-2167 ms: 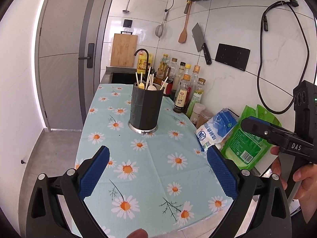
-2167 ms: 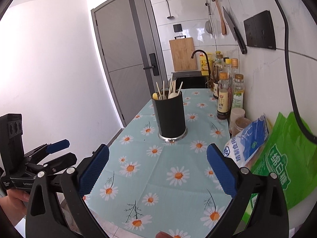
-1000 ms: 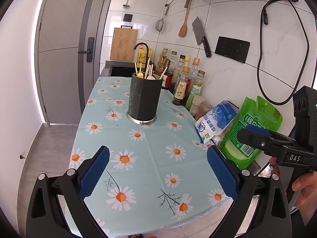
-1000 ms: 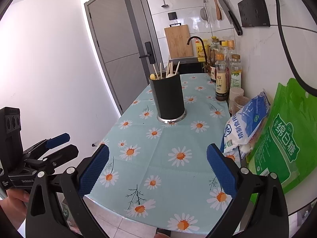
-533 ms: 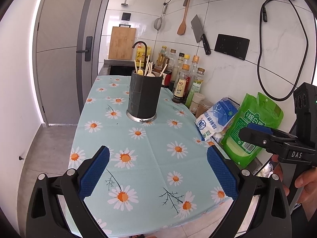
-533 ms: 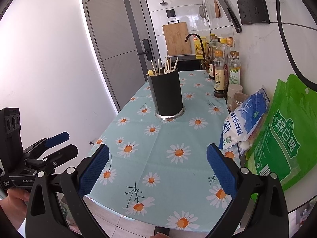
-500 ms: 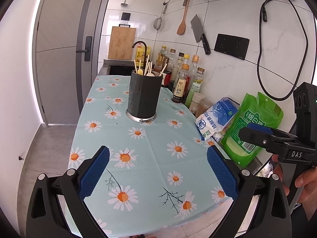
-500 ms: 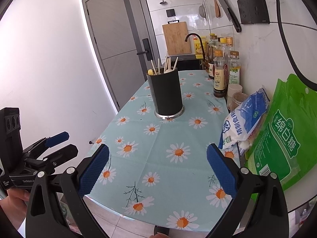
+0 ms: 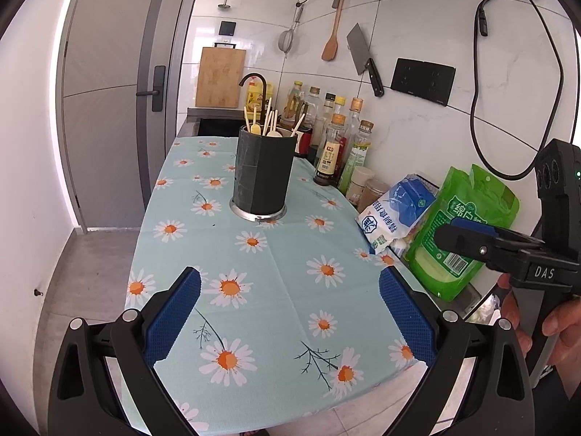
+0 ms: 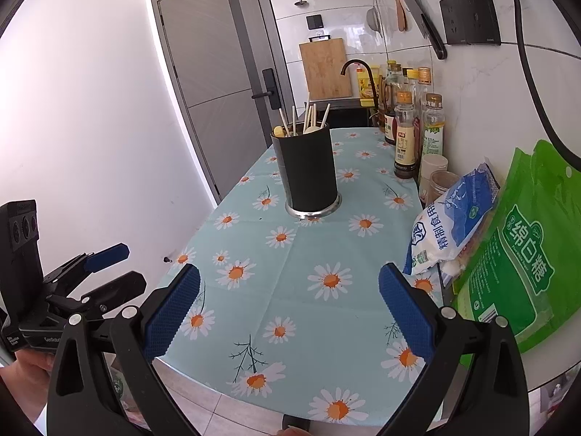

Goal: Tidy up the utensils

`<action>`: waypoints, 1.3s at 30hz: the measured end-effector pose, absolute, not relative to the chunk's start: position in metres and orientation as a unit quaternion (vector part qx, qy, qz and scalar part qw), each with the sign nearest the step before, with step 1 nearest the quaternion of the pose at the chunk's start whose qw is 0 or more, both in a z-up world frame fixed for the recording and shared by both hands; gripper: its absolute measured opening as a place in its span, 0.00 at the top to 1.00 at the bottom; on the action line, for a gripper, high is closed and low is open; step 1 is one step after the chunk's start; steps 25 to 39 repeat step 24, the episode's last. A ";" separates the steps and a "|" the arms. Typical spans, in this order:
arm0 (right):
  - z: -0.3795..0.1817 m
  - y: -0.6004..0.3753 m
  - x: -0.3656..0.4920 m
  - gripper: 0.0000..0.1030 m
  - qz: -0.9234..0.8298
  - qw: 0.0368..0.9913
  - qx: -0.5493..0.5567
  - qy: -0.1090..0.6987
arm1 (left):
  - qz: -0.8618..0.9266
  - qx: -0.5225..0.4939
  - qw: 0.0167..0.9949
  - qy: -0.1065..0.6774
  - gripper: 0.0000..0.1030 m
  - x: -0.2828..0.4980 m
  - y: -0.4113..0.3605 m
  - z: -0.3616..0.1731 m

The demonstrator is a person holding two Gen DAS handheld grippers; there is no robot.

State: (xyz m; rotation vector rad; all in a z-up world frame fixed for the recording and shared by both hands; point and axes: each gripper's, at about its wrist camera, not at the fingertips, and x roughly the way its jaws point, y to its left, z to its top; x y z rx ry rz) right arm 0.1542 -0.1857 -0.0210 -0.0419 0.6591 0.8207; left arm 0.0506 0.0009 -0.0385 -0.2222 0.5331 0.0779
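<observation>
In the left wrist view, the left tool [image 9: 288, 303] hangs over the near edge of the worktop [image 9: 276, 265], its blue pads wide apart with nothing between them. Farther back on the daisy cloth stands the black utensil holder [image 9: 262, 178] on its metal base, with chopsticks and spoons [image 9: 267, 121] upright inside it. No loose utensil shows anywhere on the cloth. To the right, the right tool [image 9: 468, 234] is seen from the side, gripped by a hand [image 9: 555, 321]; its two fingers lie close together from this angle, empty. Along the wall sit bottles [image 9: 339, 149], a blue-and-white bag [image 9: 394, 214] and a green bag [image 9: 461, 225].

In the right wrist view, the right tool [image 10: 288, 303] also hovers at the near edge, pads spread wide and holding nothing. The utensil holder [image 10: 308, 172] stands well beyond it, mid-worktop, utensils [image 10: 308, 118] poking from the top. The left tool [image 10: 109, 267] appears at lower left, off the worktop's side, fingers parted and empty.

Judging from this, the gathering looks finished: every visible utensil is in the holder and both tools are free. Whether any sorting within the holder is left I cannot tell.
</observation>
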 end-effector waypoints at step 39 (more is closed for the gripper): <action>-0.030 -0.181 0.162 0.05 0.385 0.862 -0.013 0.330 | 0.028 -0.112 0.954 0.276 0.07 0.059 0.000 -0.042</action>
